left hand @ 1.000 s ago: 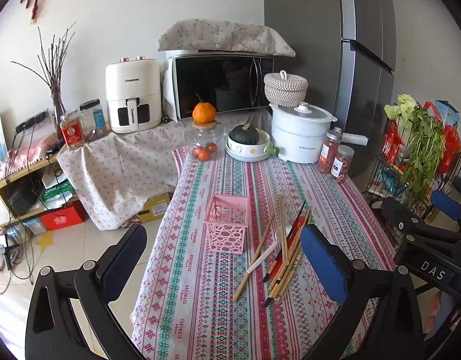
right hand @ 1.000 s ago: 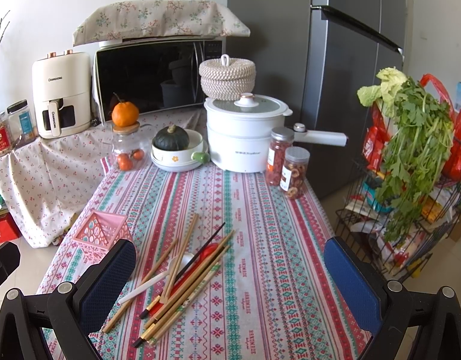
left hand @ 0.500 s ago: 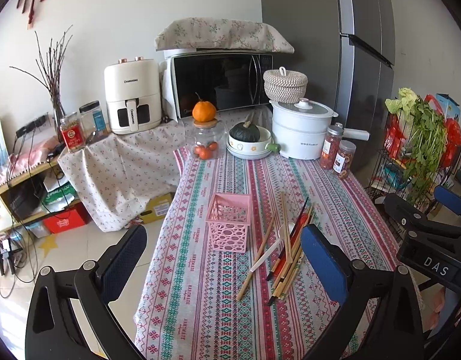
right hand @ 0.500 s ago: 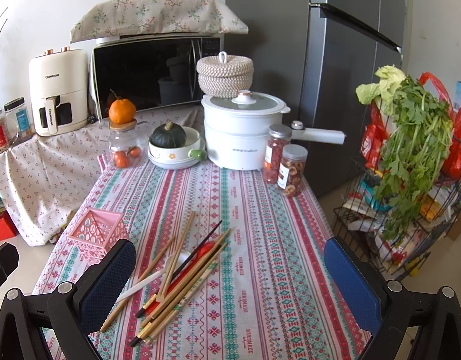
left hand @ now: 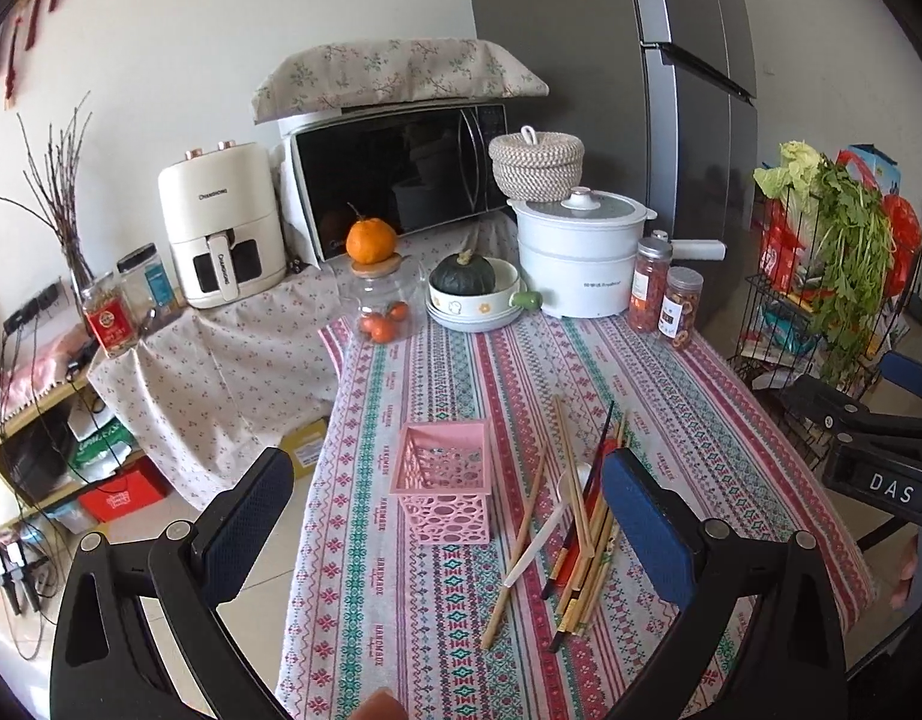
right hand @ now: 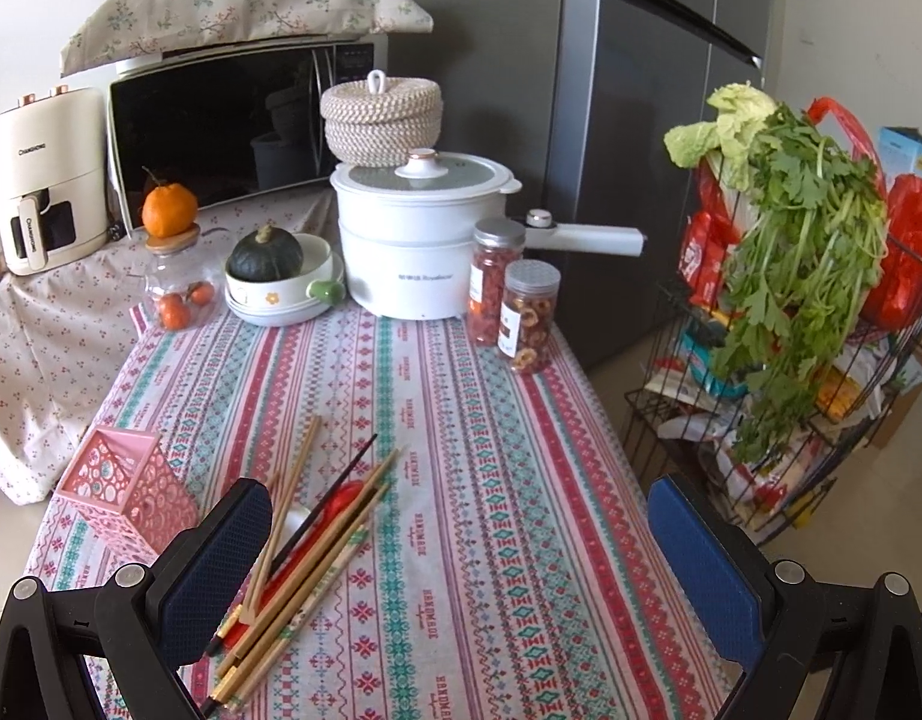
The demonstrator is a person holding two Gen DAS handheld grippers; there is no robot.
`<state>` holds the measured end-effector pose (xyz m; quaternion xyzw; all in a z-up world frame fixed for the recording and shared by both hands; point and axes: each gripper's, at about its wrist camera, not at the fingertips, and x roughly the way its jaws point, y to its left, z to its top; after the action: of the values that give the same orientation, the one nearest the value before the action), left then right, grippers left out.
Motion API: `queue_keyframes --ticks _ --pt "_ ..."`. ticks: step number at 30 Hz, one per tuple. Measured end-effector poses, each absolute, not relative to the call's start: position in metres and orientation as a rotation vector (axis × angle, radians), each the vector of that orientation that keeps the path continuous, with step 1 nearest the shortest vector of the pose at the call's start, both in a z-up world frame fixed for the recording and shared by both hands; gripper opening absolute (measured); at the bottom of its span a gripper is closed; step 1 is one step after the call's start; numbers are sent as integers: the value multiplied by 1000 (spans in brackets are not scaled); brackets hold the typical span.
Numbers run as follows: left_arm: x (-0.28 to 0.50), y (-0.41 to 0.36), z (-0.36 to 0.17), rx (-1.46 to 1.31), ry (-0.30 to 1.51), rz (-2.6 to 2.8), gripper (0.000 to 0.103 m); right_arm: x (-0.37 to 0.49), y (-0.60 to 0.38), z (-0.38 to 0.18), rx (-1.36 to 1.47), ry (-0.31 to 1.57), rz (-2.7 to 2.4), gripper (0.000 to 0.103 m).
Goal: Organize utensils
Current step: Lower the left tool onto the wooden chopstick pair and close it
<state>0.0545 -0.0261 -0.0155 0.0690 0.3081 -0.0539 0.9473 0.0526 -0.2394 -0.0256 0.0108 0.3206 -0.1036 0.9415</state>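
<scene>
A pink perforated basket (left hand: 444,489) stands upright on the striped tablecloth (left hand: 461,372); it also shows in the right wrist view (right hand: 128,495). To its right lies a loose pile of wooden chopsticks (left hand: 574,522) with a black chopstick, a white spoon (left hand: 535,546) and a red utensil; the pile shows in the right wrist view (right hand: 317,534). My left gripper (left hand: 446,534) is open and empty, held above the near table edge with the basket between its fingers in view. My right gripper (right hand: 461,564) is open and empty, above the table to the right of the pile.
At the table's far end stand a white electric pot (right hand: 422,240), two snack jars (right hand: 514,300), a bowl with a green squash (right hand: 278,270) and a glass jar topped with an orange (right hand: 173,270). A wire rack with greens (right hand: 790,300) stands right of the table.
Both grippers have moved forward over the table toward the basket and utensils. Both stay open and empty. Nothing on the table has moved.
</scene>
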Motion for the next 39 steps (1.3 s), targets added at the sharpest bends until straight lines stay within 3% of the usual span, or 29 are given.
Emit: queue_keyframes --ticks 15,18,23,33,37,39 --pt "223 -98 -82 125 1071 -258 100 140 -307 -95 208 915 -257 103" --pt "255 -112 -106 104 1147 -266 87 153 -318 -110 273 964 -253 103" --pt "297 -124 -148 56 1253 -264 51 166 -323 -124 305 1005 -238 103" --pt "336 -144 -207 25 1353 -237 29 190 -316 -147 341 1078 -161 103" --pt "340 -146 -216 11 1353 -249 9 194 -311 -153 378 1104 -110 103" --pt "338 -146 -213 8 1335 -259 9 196 -308 -155 380 1111 -88 103"
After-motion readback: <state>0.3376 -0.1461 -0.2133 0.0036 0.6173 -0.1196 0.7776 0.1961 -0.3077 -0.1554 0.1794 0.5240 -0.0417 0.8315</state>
